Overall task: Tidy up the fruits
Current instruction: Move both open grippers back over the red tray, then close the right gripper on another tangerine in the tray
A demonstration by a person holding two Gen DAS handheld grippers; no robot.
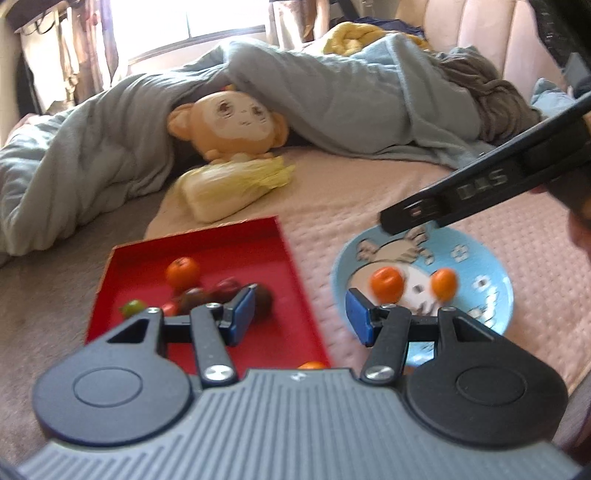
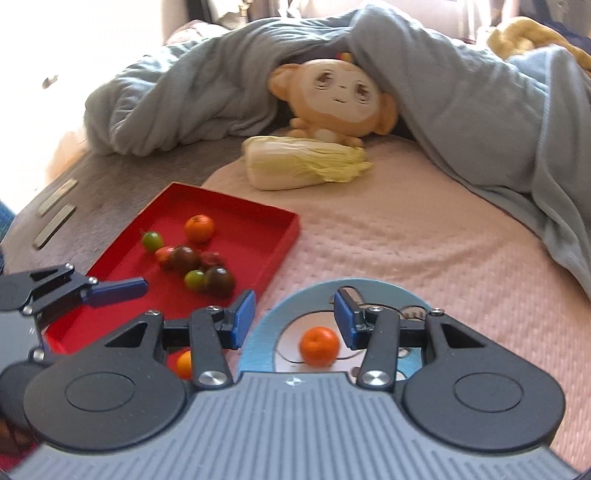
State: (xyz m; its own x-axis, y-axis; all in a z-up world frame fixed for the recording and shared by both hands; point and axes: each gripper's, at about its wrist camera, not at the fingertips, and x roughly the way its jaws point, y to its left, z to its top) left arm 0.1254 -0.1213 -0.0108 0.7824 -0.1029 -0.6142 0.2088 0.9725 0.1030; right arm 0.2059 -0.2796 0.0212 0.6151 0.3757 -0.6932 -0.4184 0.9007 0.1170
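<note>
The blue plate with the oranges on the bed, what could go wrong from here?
1. The blue plate sits on soft bedding, so a nudge from the tongs could tip it and roll the oranges off.
2. One orange lies near the red tray's front edge, half hidden behind the right tongs.

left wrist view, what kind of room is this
Most likely a bedroom, with the work done on a bed: a rumpled grey-blue blanket lies across a pink quilted cover, a monkey plush toy peeks out from under it, and a padded headboard stands behind.
</note>
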